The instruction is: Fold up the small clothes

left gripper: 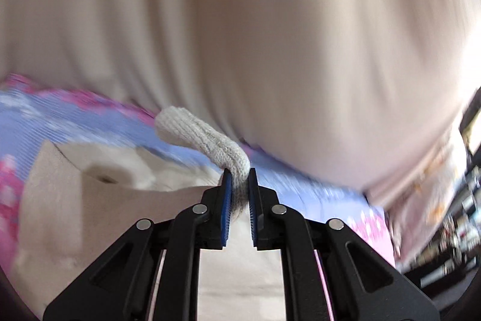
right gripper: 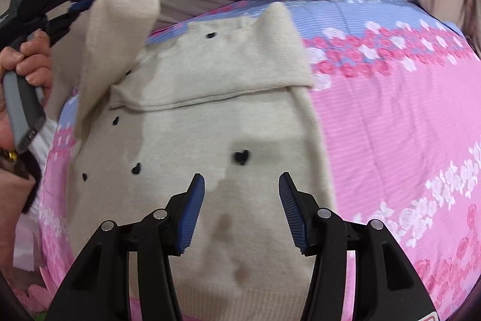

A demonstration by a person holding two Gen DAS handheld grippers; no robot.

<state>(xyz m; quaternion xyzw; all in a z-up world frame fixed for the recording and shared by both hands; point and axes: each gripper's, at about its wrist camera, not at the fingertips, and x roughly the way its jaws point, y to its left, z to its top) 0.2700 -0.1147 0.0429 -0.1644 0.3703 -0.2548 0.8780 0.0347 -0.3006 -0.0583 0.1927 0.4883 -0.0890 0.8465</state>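
Right wrist view: with left tongs [right gripper: 87,0] clamped on the sleeve [right gripper: 117,32], carry it flat across the sweater [right gripper: 225,125], right tongs [right gripper: 242,181] apart, hovering.

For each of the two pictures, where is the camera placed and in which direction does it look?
Left wrist: sits on the left hand-held gripper, looking along its fingers at the sweater cuff pinched between them, a beige fabric backdrop behind.
Right wrist: sits on the open right hand-held gripper, looking down at the cream sweater on the floral bedsheet; the person's left hand shows.
Shared: the sweater, the bedsheet, and the left gripper lifting the sleeve.
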